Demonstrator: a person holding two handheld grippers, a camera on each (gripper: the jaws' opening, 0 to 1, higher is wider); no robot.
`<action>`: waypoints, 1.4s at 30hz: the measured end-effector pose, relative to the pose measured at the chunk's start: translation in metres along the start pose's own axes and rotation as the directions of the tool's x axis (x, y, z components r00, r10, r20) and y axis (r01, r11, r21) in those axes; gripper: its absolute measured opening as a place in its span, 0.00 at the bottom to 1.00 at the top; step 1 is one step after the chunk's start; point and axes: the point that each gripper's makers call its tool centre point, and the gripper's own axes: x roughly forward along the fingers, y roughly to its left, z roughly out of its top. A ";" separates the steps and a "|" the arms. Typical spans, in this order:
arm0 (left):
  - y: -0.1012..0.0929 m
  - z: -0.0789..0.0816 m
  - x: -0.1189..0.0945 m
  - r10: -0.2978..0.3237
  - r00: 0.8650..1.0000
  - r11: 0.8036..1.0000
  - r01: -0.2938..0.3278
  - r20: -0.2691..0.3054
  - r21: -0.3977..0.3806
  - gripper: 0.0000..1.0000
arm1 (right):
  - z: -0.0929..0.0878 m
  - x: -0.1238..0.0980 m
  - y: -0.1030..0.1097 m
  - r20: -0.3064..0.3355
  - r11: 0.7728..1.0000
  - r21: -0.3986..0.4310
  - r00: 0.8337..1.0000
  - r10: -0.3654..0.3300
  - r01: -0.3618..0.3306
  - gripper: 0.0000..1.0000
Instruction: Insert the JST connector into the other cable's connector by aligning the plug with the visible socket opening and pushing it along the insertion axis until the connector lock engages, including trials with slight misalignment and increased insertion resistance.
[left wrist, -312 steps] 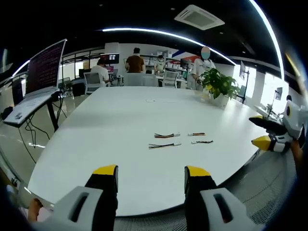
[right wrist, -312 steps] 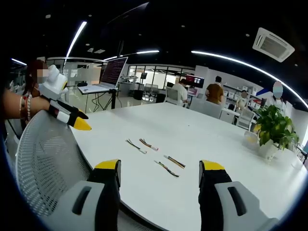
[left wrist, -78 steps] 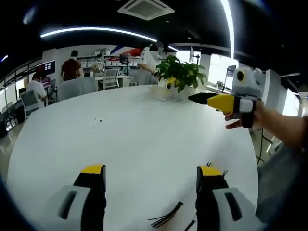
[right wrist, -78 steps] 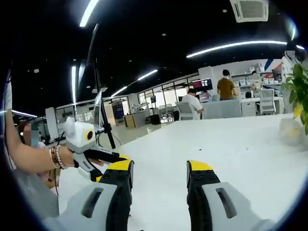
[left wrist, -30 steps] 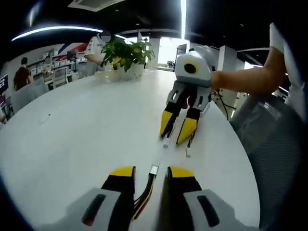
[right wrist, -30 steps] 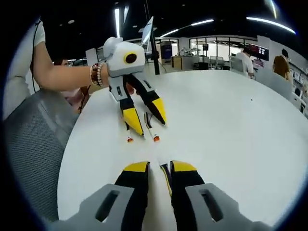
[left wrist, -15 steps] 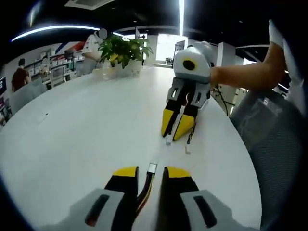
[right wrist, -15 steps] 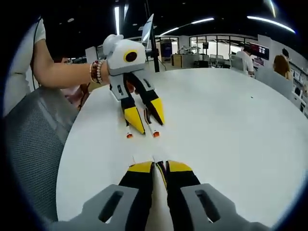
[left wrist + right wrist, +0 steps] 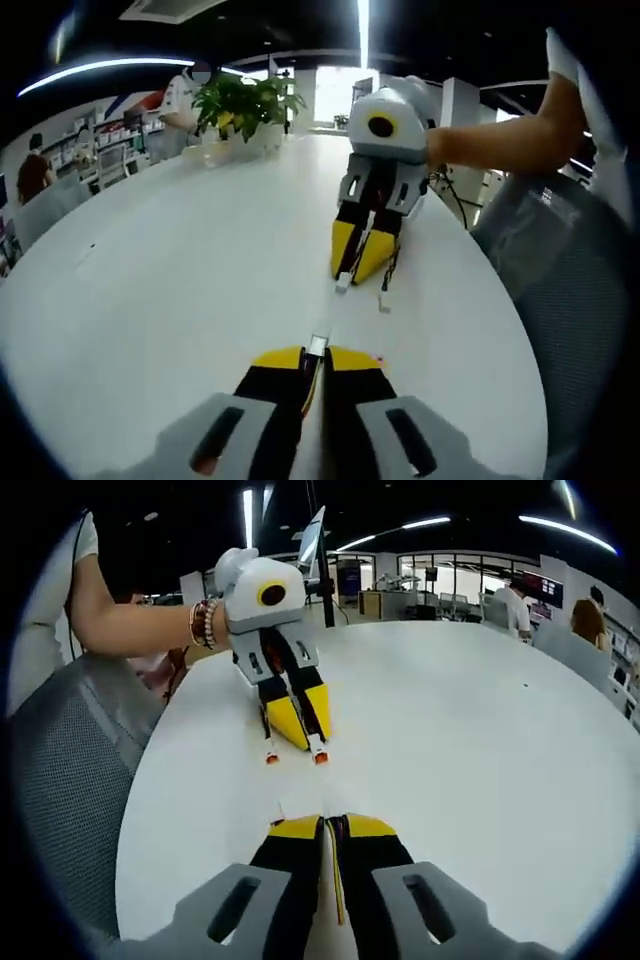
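On the white table (image 9: 170,290), my left gripper (image 9: 315,357) is shut on a multi-wire cable, whose white connector (image 9: 318,345) pokes out past the fingertips. Opposite it, my right gripper (image 9: 356,270) is shut on a second cable with a small white connector (image 9: 342,284) at its tips. In the right gripper view, my right gripper (image 9: 331,826) pinches thin wires (image 9: 336,880). Facing it, the left gripper (image 9: 298,736) holds a red-tipped connector (image 9: 318,756) low over the table (image 9: 480,740). The two connectors point at each other, a short gap apart.
One loose cable end (image 9: 383,306) lies beside the right gripper, another (image 9: 270,759) beside the left one. A potted plant (image 9: 240,100) stands at the far edge. Grey mesh chairs (image 9: 570,300) (image 9: 60,770) flank the table's rim. A laptop on a stand (image 9: 312,538) and people sit behind.
Both grippers' jaws have closed from a narrow gap to fully shut on their cables. The opposite gripper's tips have likewise come together.
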 end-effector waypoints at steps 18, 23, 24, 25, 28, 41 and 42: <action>-0.008 0.019 0.004 -0.018 1.000 0.998 0.018 -0.002 0.062 0.01 | 0.028 -0.006 0.001 0.074 0.999 -0.033 0.997 -0.024 0.026 0.05; -0.010 0.023 0.006 -0.024 1.000 0.997 0.023 0.004 0.070 0.01 | 0.032 -0.002 0.009 0.071 0.999 -0.054 0.997 -0.007 0.010 0.05; -0.010 0.023 0.007 -0.026 1.000 0.997 0.026 0.005 0.071 0.01 | 0.030 0.000 0.010 0.066 0.998 -0.055 0.998 -0.006 0.010 0.05; -0.011 0.023 0.007 -0.030 1.000 0.997 0.030 0.004 0.073 0.01 | 0.029 0.001 0.011 0.063 0.999 -0.053 0.998 -0.003 0.007 0.05; -0.012 0.020 0.007 -0.036 0.999 0.996 0.036 -0.010 0.082 0.01 | 0.028 0.002 0.013 0.054 0.998 -0.063 0.999 -0.004 0.007 0.05; -0.014 0.026 0.007 -0.041 0.999 0.991 0.043 -0.016 0.125 0.00 | 0.027 0.002 0.011 0.005 0.994 -0.106 1.000 -0.026 0.026 0.05; -0.014 0.026 0.006 -0.041 0.999 0.991 0.043 -0.017 0.126 0.00 | 0.027 0.003 0.011 0.000 0.994 -0.110 1.000 -0.026 0.026 0.05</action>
